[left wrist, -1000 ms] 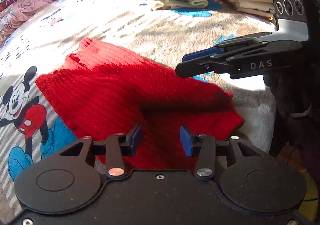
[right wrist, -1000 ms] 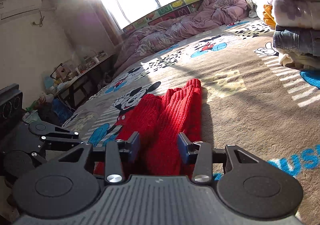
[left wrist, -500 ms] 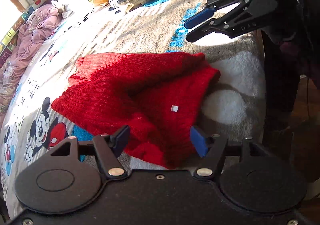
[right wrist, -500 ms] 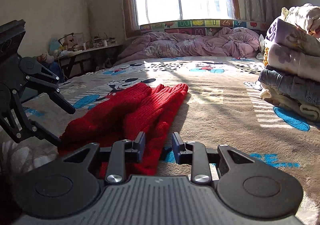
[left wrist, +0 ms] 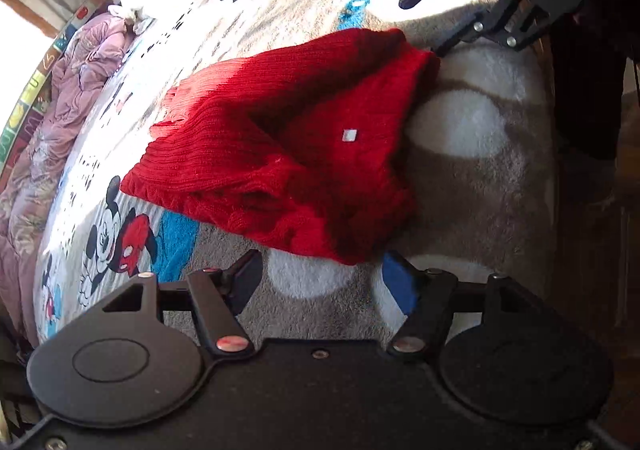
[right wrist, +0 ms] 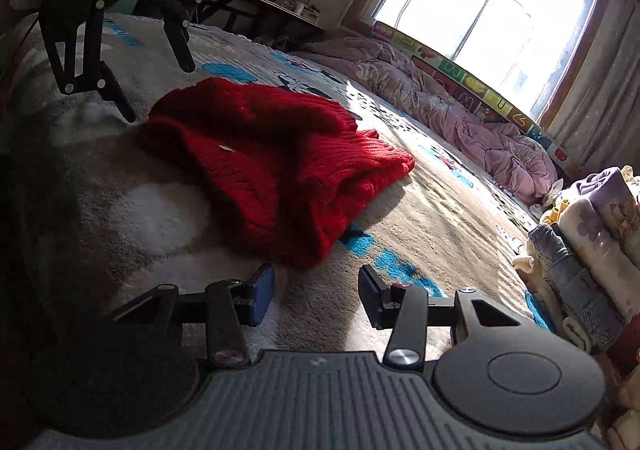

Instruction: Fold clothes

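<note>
One red sweater (left wrist: 304,153), two grippers, one pile of folded clothes (right wrist: 592,250).

Left gripper (left wrist: 320,282): held tilted downward, jaws parted, nothing gripped.
Right gripper (right wrist: 316,292): held lower-angled, jaws being opened, nothing between them.
</note>
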A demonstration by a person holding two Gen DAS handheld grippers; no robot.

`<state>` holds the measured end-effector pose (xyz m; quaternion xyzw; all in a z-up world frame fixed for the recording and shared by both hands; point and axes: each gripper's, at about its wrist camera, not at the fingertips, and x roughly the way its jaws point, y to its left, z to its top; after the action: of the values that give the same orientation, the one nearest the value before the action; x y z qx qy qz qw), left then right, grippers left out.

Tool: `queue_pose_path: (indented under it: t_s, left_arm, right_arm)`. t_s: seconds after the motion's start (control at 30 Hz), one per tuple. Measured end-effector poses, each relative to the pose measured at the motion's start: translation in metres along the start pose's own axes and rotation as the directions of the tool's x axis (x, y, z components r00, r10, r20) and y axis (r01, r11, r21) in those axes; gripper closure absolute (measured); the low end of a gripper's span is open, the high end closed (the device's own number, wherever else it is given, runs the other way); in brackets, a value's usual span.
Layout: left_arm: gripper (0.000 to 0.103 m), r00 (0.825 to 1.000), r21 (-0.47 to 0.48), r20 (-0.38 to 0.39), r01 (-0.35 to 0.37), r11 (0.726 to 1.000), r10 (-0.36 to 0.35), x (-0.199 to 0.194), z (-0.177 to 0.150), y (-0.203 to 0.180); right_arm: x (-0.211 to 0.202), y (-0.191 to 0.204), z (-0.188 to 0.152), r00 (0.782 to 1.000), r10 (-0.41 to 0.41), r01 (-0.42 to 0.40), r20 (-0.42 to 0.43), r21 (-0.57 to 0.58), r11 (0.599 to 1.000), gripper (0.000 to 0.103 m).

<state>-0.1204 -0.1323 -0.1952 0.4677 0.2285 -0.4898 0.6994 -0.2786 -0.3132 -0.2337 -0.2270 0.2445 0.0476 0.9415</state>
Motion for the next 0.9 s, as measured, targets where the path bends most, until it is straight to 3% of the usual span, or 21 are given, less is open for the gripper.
queue_pose_path:
  t_s: [0.07, 0.13, 0.2, 0.3, 0.4, 0.5, 0.67, 0.77, 0.9]
  left_arm:
    - [0.037, 0.999, -0.161, 0.036, 0.035, 0.986, -0.03, -0.005, 0.006, 0.029]
    - [0.037, 0.996, -0.305, 0.085, 0.057, 0.95, -0.033, -0.007, 0.013, 0.06]
    - [0.037, 0.995, -0.439, 0.098, 0.046, 0.897, -0.003, -0.002, 0.019, 0.091]
    - [0.04, 0.995, -0.609, 0.087, 0.019, 0.793, 0.043, 0.018, 0.028, 0.14]
    - [0.046, 0.996, -0.707, 0.078, 0.023, 0.707, 0.046, 0.044, 0.04, 0.172]
    - [0.051, 0.998, -0.755, 0.061, 0.024, 0.655, 0.034, 0.066, 0.049, 0.187]
    - [0.06, 0.999, -0.8, 0.03, 0.031, 0.599, -0.011, 0.099, 0.058, 0.196]
    - [0.068, 1.0, -0.781, -0.009, 0.007, 0.625, -0.022, 0.119, 0.067, 0.193]
    - [0.069, 1.0, -0.79, -0.024, -0.009, 0.613, -0.017, 0.13, 0.07, 0.194]
  right_arm:
    - [-0.002, -0.004, 0.002, 1.0, 0.016, -0.016, 0.008, 0.034, 0.999, 0.055]
    - [-0.005, -0.01, 0.004, 0.999, 0.027, -0.028, 0.022, 0.072, 0.997, 0.055]
    - [-0.008, -0.016, 0.006, 0.999, 0.037, -0.041, 0.04, 0.114, 0.993, 0.055]
    - [-0.019, -0.021, 0.018, 0.992, 0.0, -0.021, 0.127, 0.161, 0.987, 0.055]
    - [-0.018, -0.005, 0.039, 0.976, 0.014, -0.041, 0.217, 0.12, 0.992, 0.055]
    - [-0.003, 0.022, 0.065, 0.964, 0.066, -0.077, 0.257, 0.034, 0.996, 0.056]
    - [0.032, 0.055, 0.097, 0.963, 0.103, -0.099, 0.249, -0.026, 0.995, 0.058]
    - [0.04, 0.063, 0.101, 0.962, 0.13, -0.127, 0.24, -0.028, 0.992, 0.057]
    - [0.048, 0.071, 0.103, 0.96, 0.158, -0.151, 0.232, -0.045, 0.987, 0.056]
